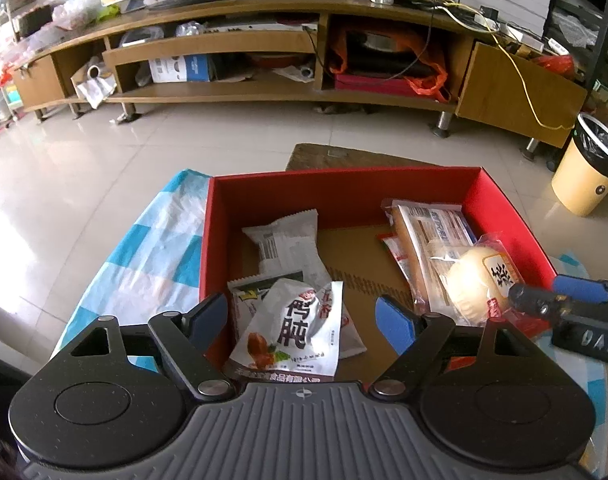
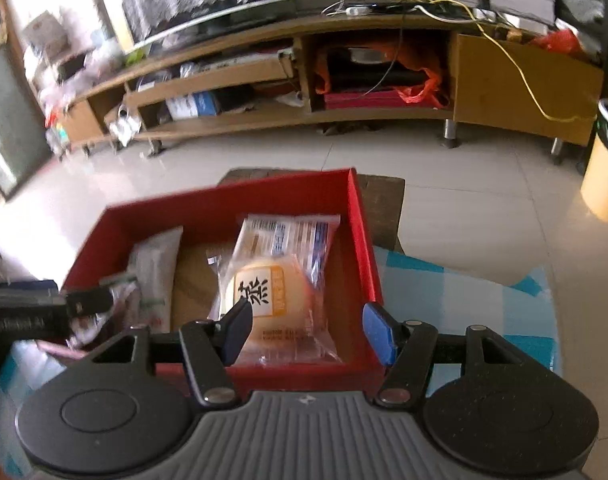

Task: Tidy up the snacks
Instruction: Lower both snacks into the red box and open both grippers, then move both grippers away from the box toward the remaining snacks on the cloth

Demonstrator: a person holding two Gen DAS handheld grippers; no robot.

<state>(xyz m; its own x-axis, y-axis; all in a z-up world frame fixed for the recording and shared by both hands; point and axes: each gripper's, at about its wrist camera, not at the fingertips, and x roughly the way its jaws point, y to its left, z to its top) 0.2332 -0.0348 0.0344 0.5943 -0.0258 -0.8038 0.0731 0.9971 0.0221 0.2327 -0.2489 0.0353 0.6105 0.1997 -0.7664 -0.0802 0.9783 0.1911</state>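
Red box (image 1: 212, 240) sits on a blue-and-white checked cloth (image 1: 160, 248) on the desk, snacks inside.

Left hand-held gripper (image 1: 304, 320) hangs over the box's near-left corner, jaws apart and not pressing anything – a silver packet with black characters (image 1: 292, 332) lies between and below the fingers, on top of a green-edged packet (image 1: 248, 288). A white wrapper (image 1: 288, 240) lies just beyond, toward the far left.

Right hand-held gripper (image 2: 304, 328) hangs over the near-right part of the box, released – jaws apart. The round bun in clear wrap (image 2: 260, 292) lies on the box floor under it, the left finger in front of its label; contact unclear. The bun rests on a long clear bread pack with blue print (image 2: 296, 236) against the right wall.

Far side: wooden TV stand (image 1: 264, 96), yellow bin (image 1: 588, 176) on the floor at the right.
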